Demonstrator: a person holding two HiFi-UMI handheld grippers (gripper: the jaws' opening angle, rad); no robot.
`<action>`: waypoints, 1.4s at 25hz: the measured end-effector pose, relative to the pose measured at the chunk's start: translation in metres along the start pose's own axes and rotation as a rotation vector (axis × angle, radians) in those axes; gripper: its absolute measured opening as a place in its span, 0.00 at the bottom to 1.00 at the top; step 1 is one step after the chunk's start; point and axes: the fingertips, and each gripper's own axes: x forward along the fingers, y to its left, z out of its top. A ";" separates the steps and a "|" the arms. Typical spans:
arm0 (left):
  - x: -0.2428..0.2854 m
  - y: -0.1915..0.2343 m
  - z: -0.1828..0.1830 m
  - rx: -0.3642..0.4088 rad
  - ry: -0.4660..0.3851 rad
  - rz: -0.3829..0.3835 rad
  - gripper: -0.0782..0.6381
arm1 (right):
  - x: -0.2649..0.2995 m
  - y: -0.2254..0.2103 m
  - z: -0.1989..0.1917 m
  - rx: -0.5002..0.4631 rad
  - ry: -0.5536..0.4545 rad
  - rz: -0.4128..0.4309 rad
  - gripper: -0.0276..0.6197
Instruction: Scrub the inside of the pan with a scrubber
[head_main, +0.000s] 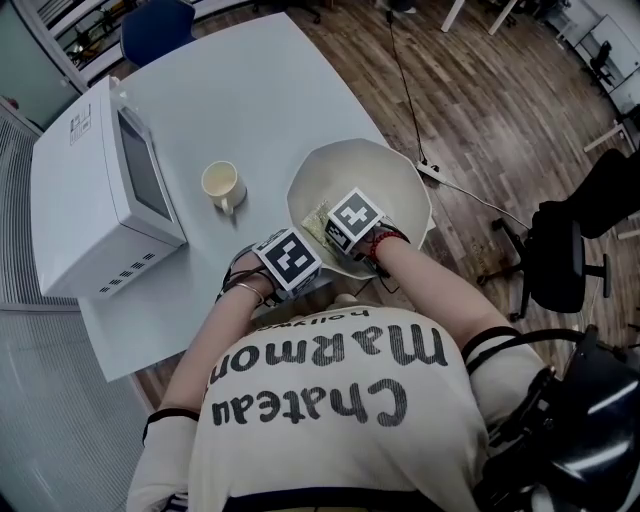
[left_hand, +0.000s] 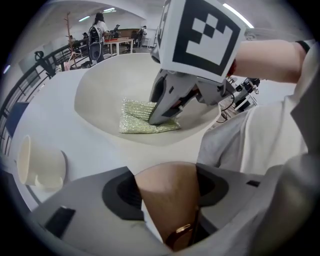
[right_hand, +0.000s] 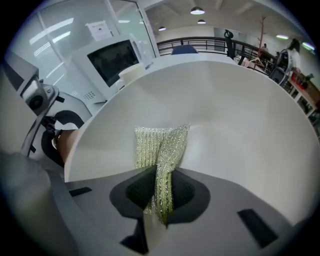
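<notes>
The glittery green scrubber lies on the floor of the cream pan; we see its near end pinched between the closed jaws of the right gripper, which reaches down into the pan. The left gripper stands at the pan's near rim, apart from the scrubber; its jaws clamp the pan's brown handle; a mug sits nearby.
</notes>
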 end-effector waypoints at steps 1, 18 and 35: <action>-0.001 0.000 0.000 -0.003 0.002 0.001 0.45 | -0.001 -0.001 -0.001 -0.006 0.014 -0.015 0.13; -0.001 -0.009 -0.004 -0.042 0.012 -0.048 0.45 | -0.030 -0.083 -0.062 0.022 0.284 -0.240 0.13; -0.002 -0.021 -0.010 -0.073 0.033 -0.118 0.45 | -0.100 -0.173 -0.034 -0.378 0.336 -0.789 0.13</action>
